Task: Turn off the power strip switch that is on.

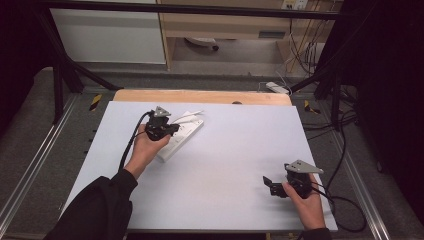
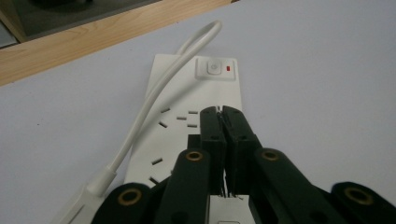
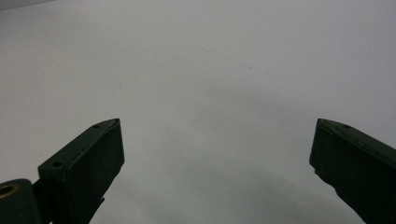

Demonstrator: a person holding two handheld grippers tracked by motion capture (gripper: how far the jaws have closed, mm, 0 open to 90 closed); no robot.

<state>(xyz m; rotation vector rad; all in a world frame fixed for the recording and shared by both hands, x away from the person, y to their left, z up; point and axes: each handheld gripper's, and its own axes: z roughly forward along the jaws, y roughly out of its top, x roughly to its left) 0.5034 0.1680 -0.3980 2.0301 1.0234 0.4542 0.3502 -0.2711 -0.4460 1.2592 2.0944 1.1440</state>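
Observation:
A white power strip (image 1: 182, 136) lies on the pale table top (image 1: 235, 150) at the back left, its white cable (image 2: 152, 100) looping along it. Its switch (image 2: 214, 69) with a small red mark sits at the far end. My left gripper (image 1: 173, 130) hovers right over the strip's sockets (image 2: 180, 119). In the left gripper view its jaws (image 2: 222, 112) are pressed together and shut, and I see nothing between them. My right gripper (image 1: 270, 186) rests near the front right of the table. It stands open (image 3: 217, 135) over bare table surface.
A wooden strip (image 1: 200, 96) borders the table's far edge. Black frame posts (image 1: 57, 85) stand at the back corners. Cables (image 1: 345, 150) trail on the floor at the right, beside a white block (image 1: 276, 87). The right gripper's cable (image 1: 350, 210) hangs over the table's front right corner.

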